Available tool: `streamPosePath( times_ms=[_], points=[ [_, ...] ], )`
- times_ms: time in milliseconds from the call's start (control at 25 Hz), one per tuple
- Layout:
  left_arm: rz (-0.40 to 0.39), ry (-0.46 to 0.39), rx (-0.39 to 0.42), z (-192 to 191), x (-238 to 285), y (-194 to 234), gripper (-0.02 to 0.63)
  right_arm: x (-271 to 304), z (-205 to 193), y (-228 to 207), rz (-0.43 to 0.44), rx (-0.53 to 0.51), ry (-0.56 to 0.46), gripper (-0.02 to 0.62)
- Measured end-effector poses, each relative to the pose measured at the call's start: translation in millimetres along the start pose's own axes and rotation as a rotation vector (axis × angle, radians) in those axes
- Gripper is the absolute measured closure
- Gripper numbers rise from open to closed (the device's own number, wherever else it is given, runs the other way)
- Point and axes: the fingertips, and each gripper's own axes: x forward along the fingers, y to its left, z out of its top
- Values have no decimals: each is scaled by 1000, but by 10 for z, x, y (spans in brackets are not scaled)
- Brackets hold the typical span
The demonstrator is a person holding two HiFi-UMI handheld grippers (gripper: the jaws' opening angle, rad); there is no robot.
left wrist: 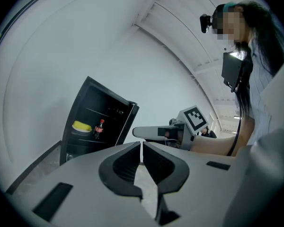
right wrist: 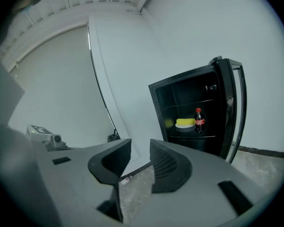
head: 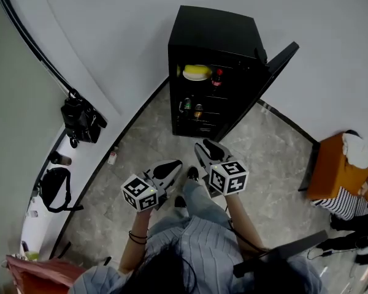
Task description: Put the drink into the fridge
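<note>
Head view: fridge [head: 211,38] door stands open; drink [head: 218,77] upright on the fridge's upper shelf, beside a yellow item [head: 197,72]. You hold left gripper [head: 172,166] and right gripper [head: 209,146] before the fridge.
Left gripper view: 2 jaws pressed together, empty.
Right gripper view: jaws parted, nothing between.

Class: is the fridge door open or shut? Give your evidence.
Open. The door stands swung away from the fridge, baring the bottle inside.
</note>
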Motion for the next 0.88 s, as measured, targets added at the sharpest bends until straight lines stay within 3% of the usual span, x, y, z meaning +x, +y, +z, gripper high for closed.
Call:
streamPosePath(
  times_ms=[280, 880],
  points=[
    [-34, 15, -20, -171, -35, -230, 600, -263, -153, 60, -29, -16, 22, 494],
    [-34, -4, -24, -216, 200, -599, 600, -741, -265, 87, 11, 17, 19, 508]
  ],
)
